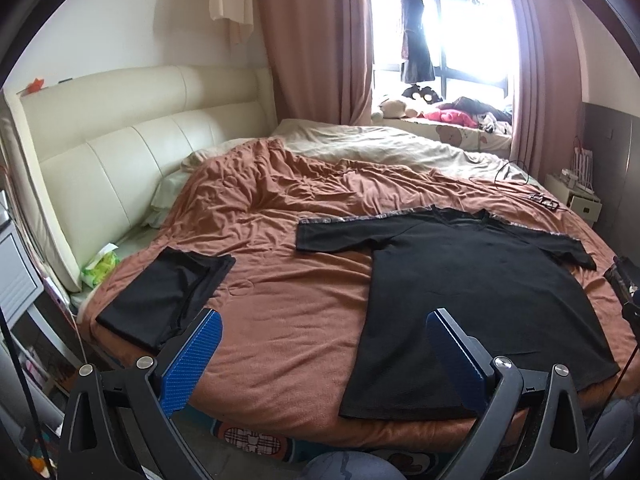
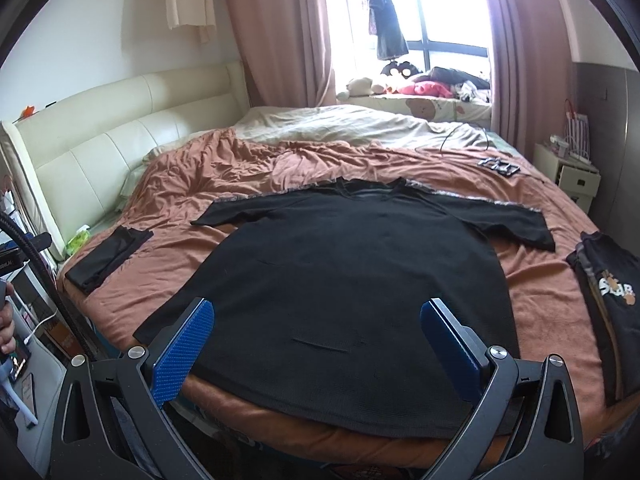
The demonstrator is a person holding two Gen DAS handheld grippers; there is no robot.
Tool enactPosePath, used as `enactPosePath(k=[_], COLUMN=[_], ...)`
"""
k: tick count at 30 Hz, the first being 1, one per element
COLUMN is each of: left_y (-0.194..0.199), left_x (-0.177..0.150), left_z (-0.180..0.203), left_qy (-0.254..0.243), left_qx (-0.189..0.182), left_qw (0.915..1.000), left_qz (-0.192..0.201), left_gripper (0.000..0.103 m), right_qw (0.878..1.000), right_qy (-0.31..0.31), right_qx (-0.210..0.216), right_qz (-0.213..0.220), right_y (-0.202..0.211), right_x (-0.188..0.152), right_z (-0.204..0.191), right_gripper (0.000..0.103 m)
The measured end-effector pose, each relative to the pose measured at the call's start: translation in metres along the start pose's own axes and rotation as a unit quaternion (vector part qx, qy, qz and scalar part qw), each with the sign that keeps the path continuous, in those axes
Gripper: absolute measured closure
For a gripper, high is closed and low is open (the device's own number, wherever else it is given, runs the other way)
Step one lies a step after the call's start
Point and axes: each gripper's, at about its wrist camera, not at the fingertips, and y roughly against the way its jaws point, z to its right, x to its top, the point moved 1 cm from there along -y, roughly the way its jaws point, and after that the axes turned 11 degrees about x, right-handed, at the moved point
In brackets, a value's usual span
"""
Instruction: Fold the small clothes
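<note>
Only the right wrist view shows the printed garment (image 2: 612,300).

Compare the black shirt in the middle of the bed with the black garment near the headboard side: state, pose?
The black shirt lies spread flat, both sleeves out; the black garment is already folded into a compact rectangle. The shirt covers far more of the bed than the folded piece. The shirt sits centred, right ahead of the open right claw; the folded piece sits at the bed's left edge. Both are black and rest on the orange-brown cover.
</note>
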Motion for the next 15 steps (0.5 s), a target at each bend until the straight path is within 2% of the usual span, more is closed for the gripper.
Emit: enactPosePath(k=[15], left_y=[-0.098], left_x=[0.031], left_z=[0.001], left_qy=[0.013], left_qx=[-0.025], left_qw=[0.9984], left_qz=[-0.048], left_gripper=[0.0], right_qw=[0.999], right_qy=[-0.004], right_qx=[0.012], right_qz=[-0.048], right_y=[-0.089], right_x=[0.056], right_z=[0.02], right_gripper=[0.0])
